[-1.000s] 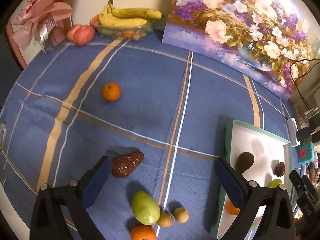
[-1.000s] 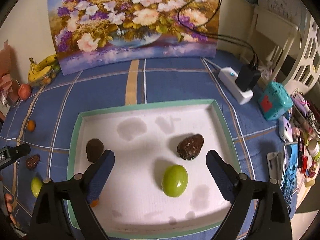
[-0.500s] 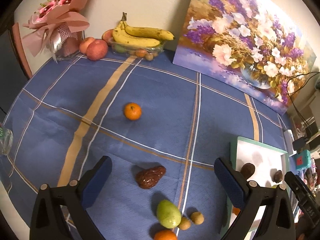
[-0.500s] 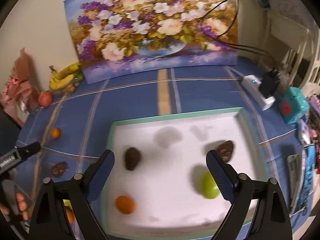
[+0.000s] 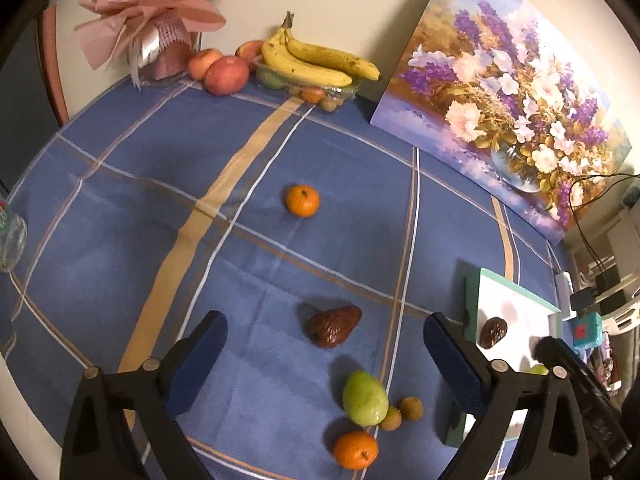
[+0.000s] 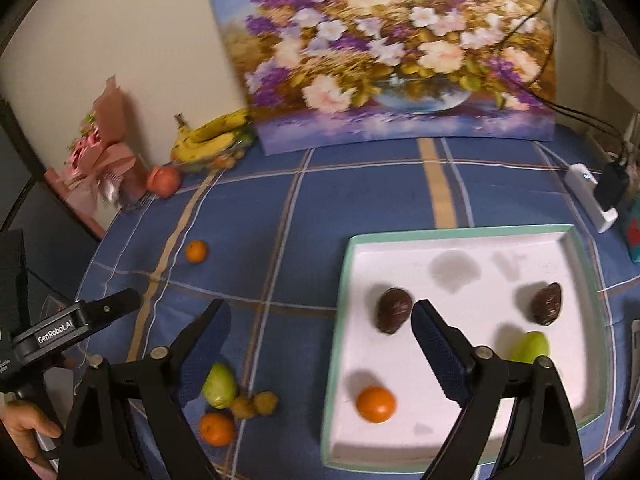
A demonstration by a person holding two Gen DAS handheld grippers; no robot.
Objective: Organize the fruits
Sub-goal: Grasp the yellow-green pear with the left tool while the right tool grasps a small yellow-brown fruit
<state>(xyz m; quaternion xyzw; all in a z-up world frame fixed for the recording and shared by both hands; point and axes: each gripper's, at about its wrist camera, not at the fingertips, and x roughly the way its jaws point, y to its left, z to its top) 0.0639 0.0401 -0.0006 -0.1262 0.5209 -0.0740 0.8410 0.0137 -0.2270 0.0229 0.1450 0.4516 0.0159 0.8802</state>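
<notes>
Tablecloth [image 5: 120, 208], blue plaid, fills both views; flower painting [image 6: 384, 52] leans on the wall far ahead of both claws.

Tray [image 6: 460, 236], white with teal rim: right wrist view shows all of it, ahead and right of the right gripper [image 6: 322, 346]; left wrist view only catches its near corner [image 5: 474, 280] beyond the right finger.

Tray contents, right view only in full: green pear [image 6: 530, 346], two dark brown fruits [image 6: 394, 310] [image 6: 546, 304], one orange [image 6: 376, 404]. Left view shows just one brown fruit and a green sliver, probably the pear.

Left gripper [image 5: 326, 360] spread wide, nothing held. Between its fingers on the cloth: brown fruit [image 5: 333, 326], green pear [image 5: 365, 398], orange [image 5: 356, 450], two small brown round fruits [image 5: 400, 412] touching the pear. Lone orange [image 5: 302, 200] well ahead.

Right gripper also wide, nothing held, straddling the tray's left rim.

Bananas [image 5: 316, 60] and apples [image 5: 226, 76] far ahead-left, by the wall.
</notes>
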